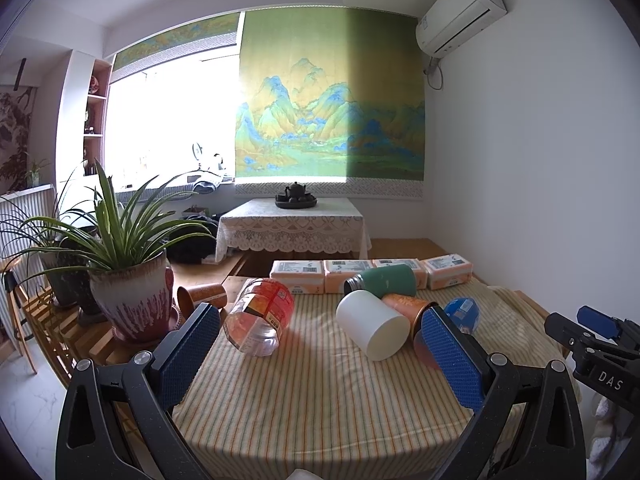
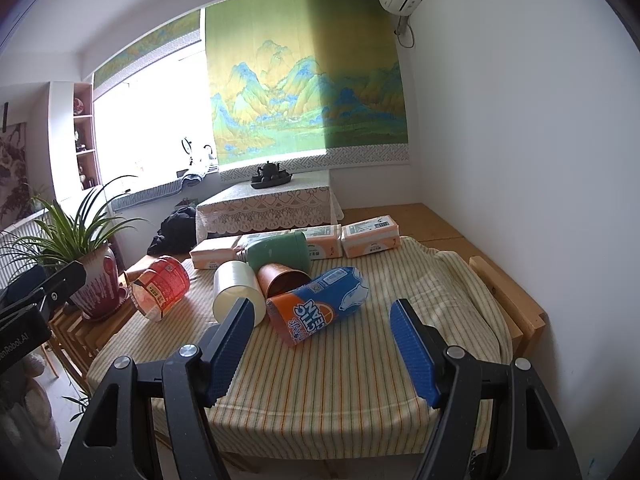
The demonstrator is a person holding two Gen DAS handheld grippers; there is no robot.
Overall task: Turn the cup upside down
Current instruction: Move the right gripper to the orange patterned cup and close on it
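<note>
Several cups lie on their sides on the striped tablecloth. A white cup lies in the middle. A green cup and a brown cup lie behind it. A blue and orange cup lies to the right. A clear cup with a red label lies to the left. My left gripper is open and empty, above the table in front of the cups. My right gripper is open and empty, just in front of the blue and orange cup.
Several orange tissue packs line the table's far edge. Another brown cup lies beside a potted plant on a wooden stand left of the table. A white wall is on the right.
</note>
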